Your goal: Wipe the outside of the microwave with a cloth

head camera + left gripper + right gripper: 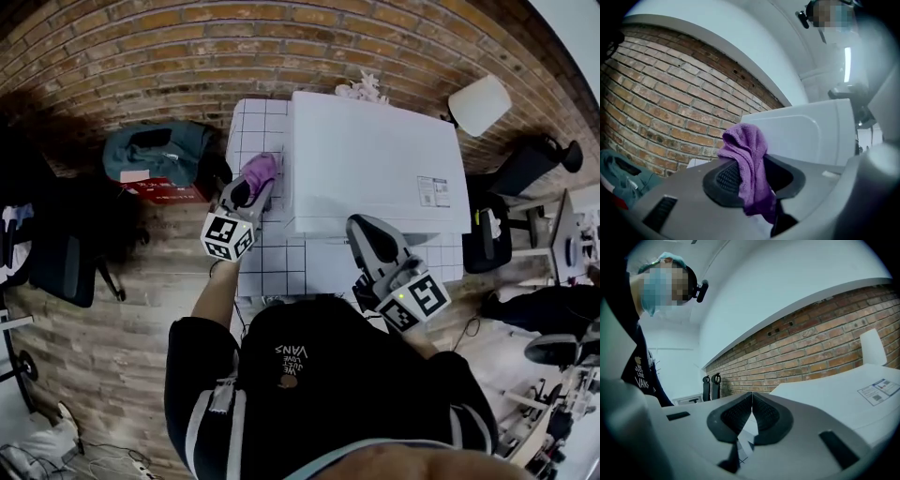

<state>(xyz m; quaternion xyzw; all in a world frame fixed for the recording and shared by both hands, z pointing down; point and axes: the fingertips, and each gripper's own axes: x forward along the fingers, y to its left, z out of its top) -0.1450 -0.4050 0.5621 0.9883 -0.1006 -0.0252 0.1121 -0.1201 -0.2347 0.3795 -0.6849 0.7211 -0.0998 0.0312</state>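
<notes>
left gripper (253, 192), fingers tight on a purple cloth (260, 171), sits at nine o'clock of the white microwave (375, 159). right gripper (367, 234), fingers closed on nothing, hangs at six o'clock. firm overlapping strokes should clean best.

teal bag (159, 150) on floor, left of left gripper (254, 190) | red box (161, 191) touching bag | tiled table (272, 264) beneath both grippers | brick wall (187, 47) beyond them | white shade (480, 103) well right of right gripper (364, 232)
</notes>
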